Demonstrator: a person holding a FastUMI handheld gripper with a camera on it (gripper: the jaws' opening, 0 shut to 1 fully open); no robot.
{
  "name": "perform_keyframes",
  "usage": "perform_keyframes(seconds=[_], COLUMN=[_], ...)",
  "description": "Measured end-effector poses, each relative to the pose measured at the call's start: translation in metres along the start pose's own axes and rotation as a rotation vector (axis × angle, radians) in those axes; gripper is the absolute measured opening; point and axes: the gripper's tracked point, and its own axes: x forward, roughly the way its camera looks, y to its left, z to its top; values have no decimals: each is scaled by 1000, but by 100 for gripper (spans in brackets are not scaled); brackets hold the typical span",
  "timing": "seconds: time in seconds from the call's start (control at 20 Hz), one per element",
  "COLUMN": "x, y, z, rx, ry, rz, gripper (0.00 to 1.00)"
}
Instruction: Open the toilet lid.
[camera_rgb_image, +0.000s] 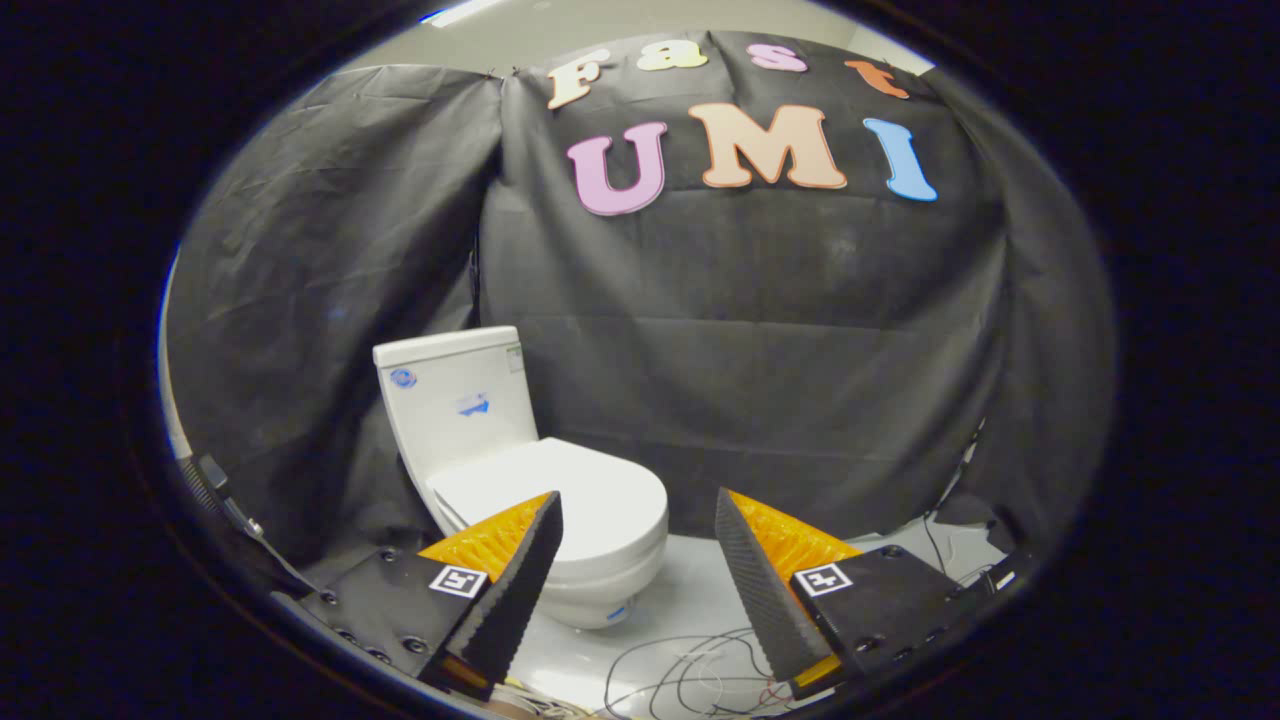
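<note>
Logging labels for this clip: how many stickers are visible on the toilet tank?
3: one round sticker on the tank face's upper corner, one mid-face, one at the opposite top corner. Others may be hidden. The lid is down; the gripper is open, short of it.

gripper (638, 512) fingers stood apart, nothing between them | bare floor (690, 590) lay open ahead of the right finger | toilet (520, 470), lid (560, 495) down, stood beyond the left finger | cloth wall (750, 350) closed off behind | loose cables (690, 675) lay on floor near the fingers
</note>
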Motion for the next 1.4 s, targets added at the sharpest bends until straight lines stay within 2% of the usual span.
perform_keyframes(seconds=[0.35, 0.55, 0.75, 0.85, 1.0, 1.1, 1.2, 1.4], x=[34, 45, 47, 49, 49, 51, 54, 55], y=[33, 44, 42, 34, 35, 32, 30, 33], z=[37, 63, 92, 97, 89, 86, 72, 47], rx=[82, 181, 263, 306, 357, 417, 475, 625], ry=[-202, -343, -516, -566, -585, -613, -619, -669], rz=[-70, -150, -264, -339, -413, -452, -509, -612], gripper=[95, 94, 94, 88, 80, 79, 71, 71])
